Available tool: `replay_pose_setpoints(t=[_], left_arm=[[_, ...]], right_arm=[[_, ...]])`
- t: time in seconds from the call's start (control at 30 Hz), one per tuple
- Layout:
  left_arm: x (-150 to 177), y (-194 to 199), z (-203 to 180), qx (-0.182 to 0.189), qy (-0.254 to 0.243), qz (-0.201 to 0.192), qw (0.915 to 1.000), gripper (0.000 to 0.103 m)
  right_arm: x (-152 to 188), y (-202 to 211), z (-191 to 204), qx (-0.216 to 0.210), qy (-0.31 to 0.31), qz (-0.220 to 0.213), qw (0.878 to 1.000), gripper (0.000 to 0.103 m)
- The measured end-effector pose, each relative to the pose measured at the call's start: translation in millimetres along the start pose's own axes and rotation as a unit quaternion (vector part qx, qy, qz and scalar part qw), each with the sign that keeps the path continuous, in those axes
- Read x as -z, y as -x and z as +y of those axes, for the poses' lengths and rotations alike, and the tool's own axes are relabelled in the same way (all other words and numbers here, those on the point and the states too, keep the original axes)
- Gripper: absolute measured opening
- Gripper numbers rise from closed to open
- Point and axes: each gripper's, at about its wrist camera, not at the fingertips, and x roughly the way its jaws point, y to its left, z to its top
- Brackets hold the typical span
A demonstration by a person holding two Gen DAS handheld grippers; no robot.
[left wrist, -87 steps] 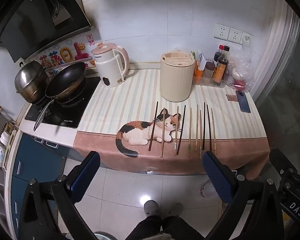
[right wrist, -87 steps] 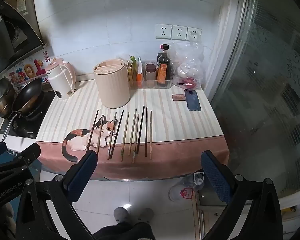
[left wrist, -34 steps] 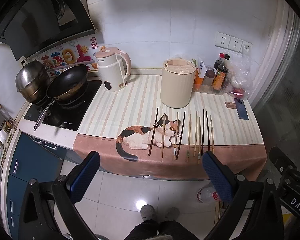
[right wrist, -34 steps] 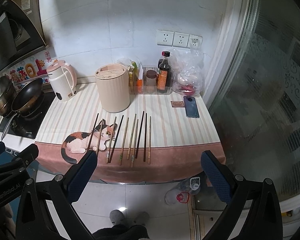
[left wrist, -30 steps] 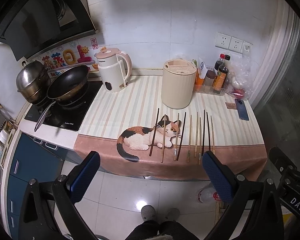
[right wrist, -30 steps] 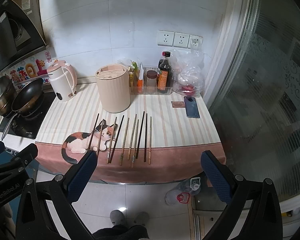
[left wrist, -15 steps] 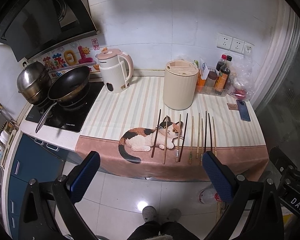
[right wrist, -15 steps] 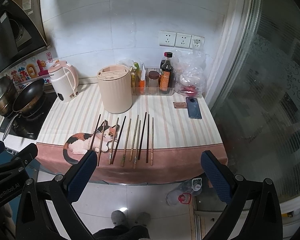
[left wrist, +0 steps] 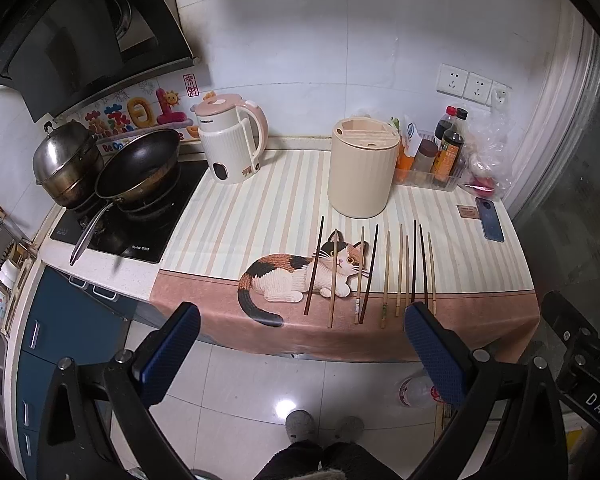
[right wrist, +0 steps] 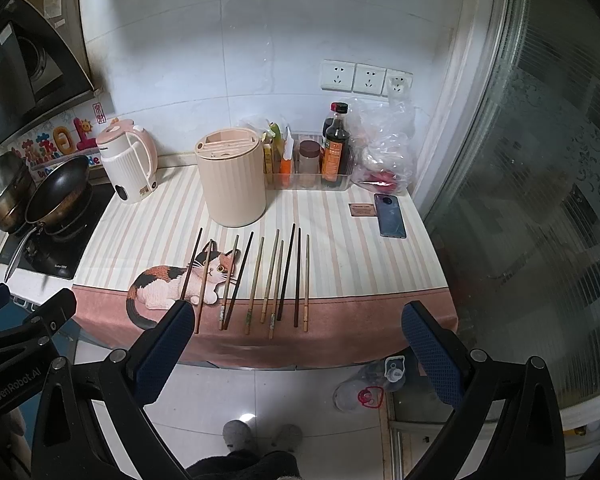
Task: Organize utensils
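A: Wood and dark lacquer are seen in the chopsticks (right wrist: 260, 280), which are laid side by side in a loose row on the striped cloth (right wrist: 340, 256), just in front of the cream holder (right wrist: 231, 178). The row is crossed by the cat picture (right wrist: 172, 280) at its end nearer the stove.

B: Has anything been lifted?

A: Nothing. Every stick is left flat, tips toward the cream holder, butts toward the cloth's pink hem. What has changed is the standoff: compared with the views of about three seconds ago, the counter is shown larger and slightly higher in both cameras, so both tools have been brought closer to it.

B: And the fingers?

A: The left gripper (left wrist: 300, 348) is held with its blue pads spread wide, nothing between them. The right gripper (right wrist: 296, 354) is likewise spread and empty. Both are kept above the floor, short of the cloth's hem, well apart from the cream holder.

B: What is meant by that for the task?

A: An approach is judged to be under way, with no grasp begun. The whole sorting is thought to remain undone. The slotted lid of the cream holder is presumed to be the destination, though that cannot be confirmed.
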Motion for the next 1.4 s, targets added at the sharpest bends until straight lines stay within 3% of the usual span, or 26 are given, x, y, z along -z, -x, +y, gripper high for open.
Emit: replay_pose_setpoints(t=[0.23,0.37,0.47,0.67,0.77,0.9,1.0,1.13,1.27,1.4], left_arm=[[-1.5,-2.2,0.9,0.0,-0.003,-0.002,1.0,0.103],[-10.2,-14.6,2.5,-0.005,-0.019,-0.029,0.9994,0.103],[-22.1,-38.2,3.1,-0.02,-0.038,-0.041,0.9982,0.103],[-39.9,-105.9,6.6,-0.019,-0.049,-0.021,0.9984,0.103],[-43.4,-142.0,6.3,-0.021,-0.058,0.0,0.9981,0.103],[-45.1,-205.1,2.6,-0.013,-0.067,0.06,0.9959,0.103],[-44.1,-257.6,-3.7,0.008,-0.072,0.124,0.9896,0.102],[-42.6,-309.1,-16.3,0.024,-0.077,0.175,0.9813,0.1],[-39.6,-358.2,-27.0,0.03,-0.077,0.226,0.9707,0.085],[-27.3,-399.6,-39.3,0.027,-0.076,0.273,0.9585,0.077]], right_arm=[[-1.4,-0.8,0.0,-0.001,-0.003,0.0,1.0,0.103],[-2.8,-6.1,3.5,-0.007,-0.012,-0.003,1.0,0.103],[-8.5,-20.4,6.0,-0.012,-0.025,-0.004,1.0,0.103],[-18.8,-69.2,9.8,0.012,-0.041,0.0,0.999,0.103],[-22.3,-103.5,6.9,0.019,-0.061,0.023,0.998,0.103],[-22.6,-152.1,-2.8,0.023,-0.088,0.061,0.994,0.099],[-16.8,-196.2,-11.9,0.018,-0.11,0.101,0.989,0.087],[-4.4,-265.7,-30.7,-0.003,-0.148,0.166,0.975,0.068],[2.0,-324.3,-44.8,-0.015,-0.156,0.21,0.965,0.056],[-0.4,-379.8,-48.2,-0.024,-0.137,0.25,0.958,0.052]])
